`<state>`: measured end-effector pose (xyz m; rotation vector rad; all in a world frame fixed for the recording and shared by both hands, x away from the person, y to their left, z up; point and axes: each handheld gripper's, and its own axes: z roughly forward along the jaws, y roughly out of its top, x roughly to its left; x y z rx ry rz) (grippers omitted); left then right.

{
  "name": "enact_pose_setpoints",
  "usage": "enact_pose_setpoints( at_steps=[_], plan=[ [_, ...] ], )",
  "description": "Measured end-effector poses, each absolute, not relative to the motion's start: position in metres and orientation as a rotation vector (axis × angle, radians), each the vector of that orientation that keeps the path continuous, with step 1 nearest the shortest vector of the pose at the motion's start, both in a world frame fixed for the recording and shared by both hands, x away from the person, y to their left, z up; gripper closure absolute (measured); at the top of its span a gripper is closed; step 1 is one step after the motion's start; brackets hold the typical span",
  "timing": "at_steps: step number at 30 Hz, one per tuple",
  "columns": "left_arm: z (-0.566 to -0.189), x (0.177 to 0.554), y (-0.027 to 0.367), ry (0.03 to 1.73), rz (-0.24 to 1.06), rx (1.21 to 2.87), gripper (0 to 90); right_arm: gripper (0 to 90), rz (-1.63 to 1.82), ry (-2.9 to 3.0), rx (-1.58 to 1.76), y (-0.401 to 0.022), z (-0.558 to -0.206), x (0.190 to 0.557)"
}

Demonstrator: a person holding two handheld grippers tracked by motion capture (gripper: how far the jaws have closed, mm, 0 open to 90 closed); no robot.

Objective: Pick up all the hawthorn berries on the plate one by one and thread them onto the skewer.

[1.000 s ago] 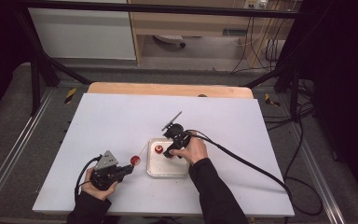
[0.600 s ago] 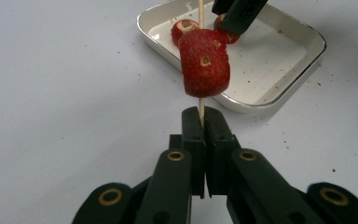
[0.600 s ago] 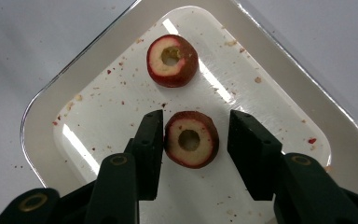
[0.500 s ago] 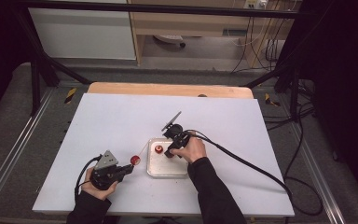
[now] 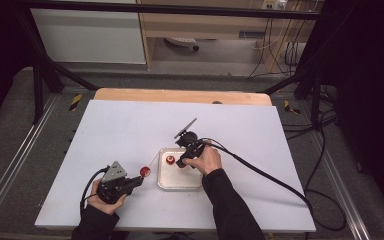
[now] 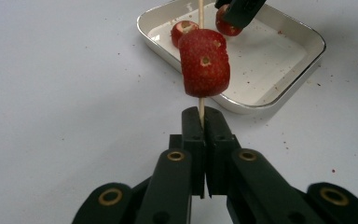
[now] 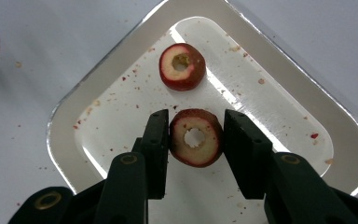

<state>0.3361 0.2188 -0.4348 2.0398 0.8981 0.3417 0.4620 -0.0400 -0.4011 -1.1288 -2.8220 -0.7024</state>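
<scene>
1. The left gripper (image 6: 200,128) is squeezed tight on a thin wooden stick (image 6: 201,105) — its jaws have no gap apart from the stick.
2. Red fruit pieces (image 6: 205,63) are pushed onto the stick, just above the jaws. They look like a stack of slices with small holes in them.
3. In the high view the left gripper (image 5: 132,184) sits near the front of the white desk (image 5: 130,130), to the left of the tray (image 5: 180,182).
4. The right gripper (image 7: 196,135) reaches down into the shiny metal tray (image 7: 303,93). Its jaws have just been closing, and a red ring slice (image 7: 196,137) sits between them — the left jaw touches it, and the right jaw is very close or just touching.
5. A second ring slice (image 7: 182,66) lies flat in the tray, just past the first one.
6. Small red crumbs dot the tray and the desk around it.
7. No words or labels can be read on anything.
</scene>
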Motion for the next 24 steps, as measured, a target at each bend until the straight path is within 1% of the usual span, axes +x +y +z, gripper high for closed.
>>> enact_pose_setpoints(
  at_steps=[11, 16, 24],
  plan=[
    [-0.434, 0.334, 0.216, 0.89, 0.349, 2.044, 88.0, 62.1, -0.81, -2.795, -1.145, -0.049, -0.384, 0.451],
    [-0.434, 0.333, 0.214, 0.888, 0.354, 2.044, 88.0, 62.1, -0.872, -2.782, -1.153, -0.056, -0.383, 0.446],
    [-0.434, 0.332, 0.21, 0.887, 0.358, 2.043, 88.0, 62.2, -1.072, -2.682, -1.186, -0.07, -0.389, 0.435]
  ],
)
